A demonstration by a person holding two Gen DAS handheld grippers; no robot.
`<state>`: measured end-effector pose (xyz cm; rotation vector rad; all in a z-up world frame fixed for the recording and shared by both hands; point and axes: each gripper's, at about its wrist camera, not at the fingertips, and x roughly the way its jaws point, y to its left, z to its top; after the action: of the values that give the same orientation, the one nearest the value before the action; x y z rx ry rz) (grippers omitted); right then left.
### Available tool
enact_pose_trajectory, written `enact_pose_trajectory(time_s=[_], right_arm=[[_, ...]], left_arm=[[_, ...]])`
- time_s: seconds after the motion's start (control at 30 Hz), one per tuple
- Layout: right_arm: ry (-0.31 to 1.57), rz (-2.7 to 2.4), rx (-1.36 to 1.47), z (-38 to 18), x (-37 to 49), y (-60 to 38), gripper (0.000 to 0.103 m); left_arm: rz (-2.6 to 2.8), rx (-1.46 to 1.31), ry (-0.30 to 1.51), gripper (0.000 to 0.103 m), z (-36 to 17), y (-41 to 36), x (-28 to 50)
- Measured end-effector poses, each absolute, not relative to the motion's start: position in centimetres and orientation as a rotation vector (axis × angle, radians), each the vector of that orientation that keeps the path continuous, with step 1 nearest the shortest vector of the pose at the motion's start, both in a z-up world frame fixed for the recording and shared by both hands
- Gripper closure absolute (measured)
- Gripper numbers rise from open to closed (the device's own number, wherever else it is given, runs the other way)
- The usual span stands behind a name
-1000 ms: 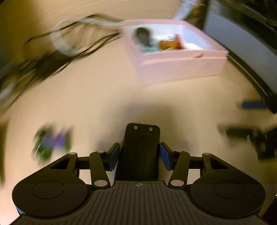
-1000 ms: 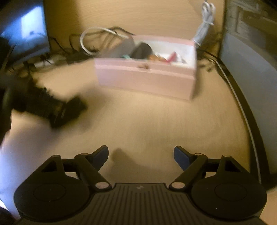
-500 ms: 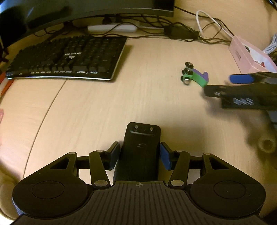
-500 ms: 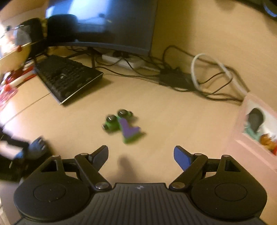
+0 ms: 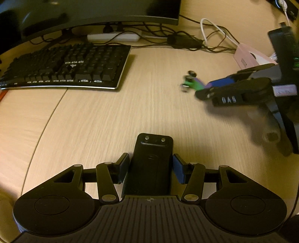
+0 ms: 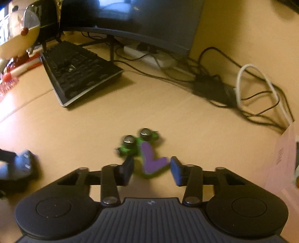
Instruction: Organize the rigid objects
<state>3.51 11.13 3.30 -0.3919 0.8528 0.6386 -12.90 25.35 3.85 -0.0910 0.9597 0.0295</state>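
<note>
My left gripper (image 5: 150, 168) is shut on a flat black device (image 5: 152, 157) with two metal contacts at its tip, held low over the wooden desk. A green and purple toy (image 6: 143, 151) with two metal-capped wheels lies on the desk. Its purple L-shaped part (image 6: 152, 160) sits between the open jaws of my right gripper (image 6: 151, 168). The right gripper (image 5: 209, 87) also shows in the left wrist view, reaching the toy (image 5: 192, 83) from the right. A pink box (image 5: 248, 58) stands at the far right (image 6: 284, 155).
A black keyboard (image 5: 65, 65) lies at the back left under a monitor (image 5: 89, 13). A power strip (image 5: 114, 37), tangled black cables (image 6: 214, 87) and a white cable (image 6: 261, 86) lie along the back. The left gripper (image 6: 16, 168) shows at the right view's left edge.
My right gripper has moved forward to the toy, so its purple part now lies between the jaws, which have narrowed. The left gripper stayed almost still, holding the black device.
</note>
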Motion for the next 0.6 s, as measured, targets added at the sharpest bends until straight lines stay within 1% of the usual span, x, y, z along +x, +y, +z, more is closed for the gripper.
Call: enact_pose_trajectory(time_s=[0.13, 0.3, 0.47, 0.5, 0.53, 0.6], right_arm=[[0.839, 0.678, -0.391, 3.6, 1.7, 11.9, 0.063], [0.827, 0.583, -0.310, 2.7, 2.5, 12.7, 0.063], [0.789, 0.586, -0.312, 2.2, 3.1, 14.7, 0.063], [0.799, 0.584, -0.309, 2.3, 3.5, 15.1, 0.064], [0.818, 0.584, -0.305, 2.4, 3.8, 15.3, 0.075], [0.845, 0.590, -0.300, 3.0, 3.9, 15.3, 0.075]], left_arm=[[0.031, -0.091, 0.951, 0.048, 3.8, 25.3, -13.1], [0.036, -0.093, 0.944, 0.048, 3.8, 25.3, -13.1], [0.035, -0.076, 0.941, 0.048, 3.8, 25.1, -12.9], [0.033, -0.070, 0.940, 0.048, 3.7, 25.1, -12.9], [0.032, -0.067, 0.939, 0.048, 3.7, 25.1, -12.9], [0.030, -0.071, 0.938, 0.048, 3.7, 25.2, -12.9]])
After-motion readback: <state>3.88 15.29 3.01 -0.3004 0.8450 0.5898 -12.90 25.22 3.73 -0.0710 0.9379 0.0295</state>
